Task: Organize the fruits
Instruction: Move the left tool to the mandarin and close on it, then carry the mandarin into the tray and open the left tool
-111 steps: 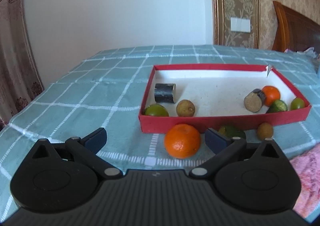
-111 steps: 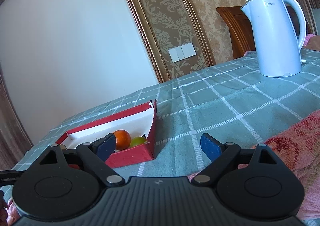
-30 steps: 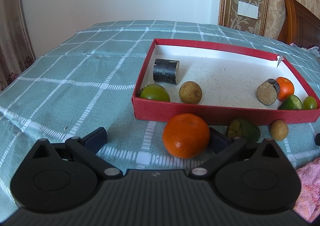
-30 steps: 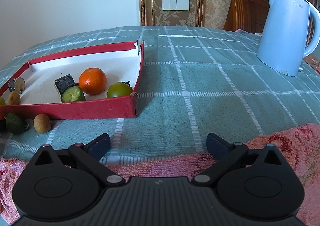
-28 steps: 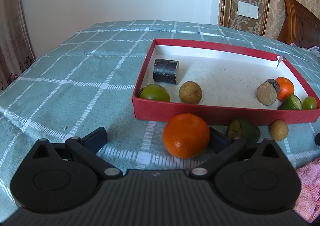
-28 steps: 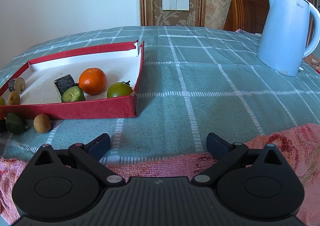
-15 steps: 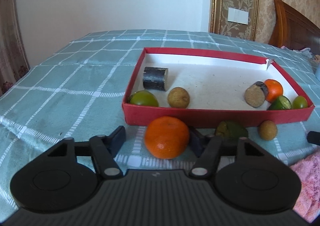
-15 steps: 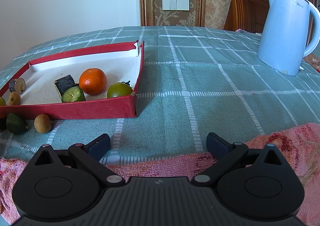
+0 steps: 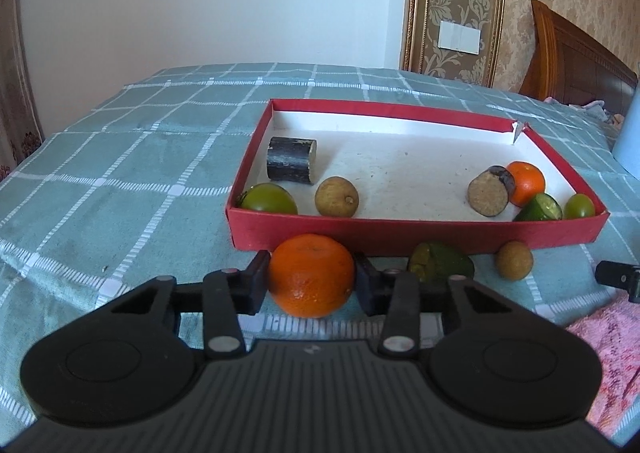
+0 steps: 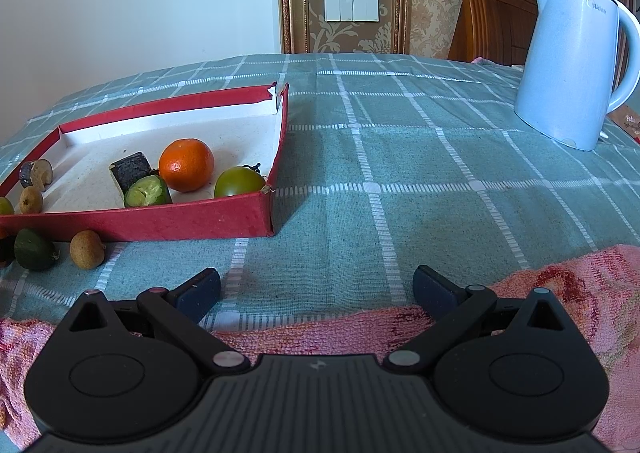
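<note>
Left claw [image 9: 311, 281] pinches the orange [image 9: 311, 275] across its widest girth, one pad on each side, fruit resting on the cloth [image 9: 120, 173] just before the near wall of the red box [image 9: 416, 237]. Good practice, by judgement: keep the squeeze light — the peel looks soft — lift straight up until the fruit clears the wall, then carry it forward and set it on bare white floor, away from the pieces already inside. Orange: round, bright, dimpled skin with a small glossy highlight, slightly flattened at the top.

Right of it on the cloth lie a dark green fruit [image 9: 440, 263] and a small brown one [image 9: 514, 259], both still outside the box. Inside, near left: a green fruit [image 9: 269, 197], a brown ball [image 9: 336, 197], a dark cylinder [image 9: 291, 160]; near right — a cut stub [image 9: 491, 191], a second orange [image 9: 526, 183] and two green pieces.

Right claw [image 10: 316, 291] hangs spread and empty over the pink towel [image 10: 560, 293]; the kettle [image 10: 576, 73] stands far right.
</note>
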Tool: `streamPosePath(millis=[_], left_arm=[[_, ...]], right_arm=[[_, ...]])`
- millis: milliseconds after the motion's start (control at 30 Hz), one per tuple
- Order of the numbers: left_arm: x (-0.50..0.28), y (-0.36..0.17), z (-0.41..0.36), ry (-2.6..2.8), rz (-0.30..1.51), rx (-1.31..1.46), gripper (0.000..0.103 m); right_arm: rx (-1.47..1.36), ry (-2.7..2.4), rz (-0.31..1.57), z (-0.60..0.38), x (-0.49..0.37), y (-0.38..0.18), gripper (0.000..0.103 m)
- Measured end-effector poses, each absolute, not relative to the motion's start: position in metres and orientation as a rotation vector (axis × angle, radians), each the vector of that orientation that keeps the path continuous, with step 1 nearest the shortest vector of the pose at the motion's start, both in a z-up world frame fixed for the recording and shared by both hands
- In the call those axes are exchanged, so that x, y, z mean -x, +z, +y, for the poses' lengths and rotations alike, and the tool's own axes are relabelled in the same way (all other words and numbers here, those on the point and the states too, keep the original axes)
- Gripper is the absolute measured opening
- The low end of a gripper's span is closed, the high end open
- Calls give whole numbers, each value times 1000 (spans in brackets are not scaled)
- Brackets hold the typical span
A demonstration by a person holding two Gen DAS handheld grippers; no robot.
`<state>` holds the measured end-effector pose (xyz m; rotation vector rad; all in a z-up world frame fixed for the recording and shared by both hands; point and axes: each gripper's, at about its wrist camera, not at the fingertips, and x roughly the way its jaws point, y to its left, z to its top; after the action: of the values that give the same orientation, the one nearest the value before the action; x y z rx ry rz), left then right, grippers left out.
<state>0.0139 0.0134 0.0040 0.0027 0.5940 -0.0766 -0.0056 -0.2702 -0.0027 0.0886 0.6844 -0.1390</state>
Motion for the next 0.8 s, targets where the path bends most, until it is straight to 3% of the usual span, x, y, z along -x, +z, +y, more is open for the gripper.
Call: streamPosePath(millis=[467, 800], left_arm=[[0, 18, 22, -118, 522, 31, 39], [-38, 54, -6, -128, 435, -43, 39]], right_arm=[[-122, -109, 668, -276, 8, -2, 103], [-161, -94, 652, -280, 9, -1, 103]])
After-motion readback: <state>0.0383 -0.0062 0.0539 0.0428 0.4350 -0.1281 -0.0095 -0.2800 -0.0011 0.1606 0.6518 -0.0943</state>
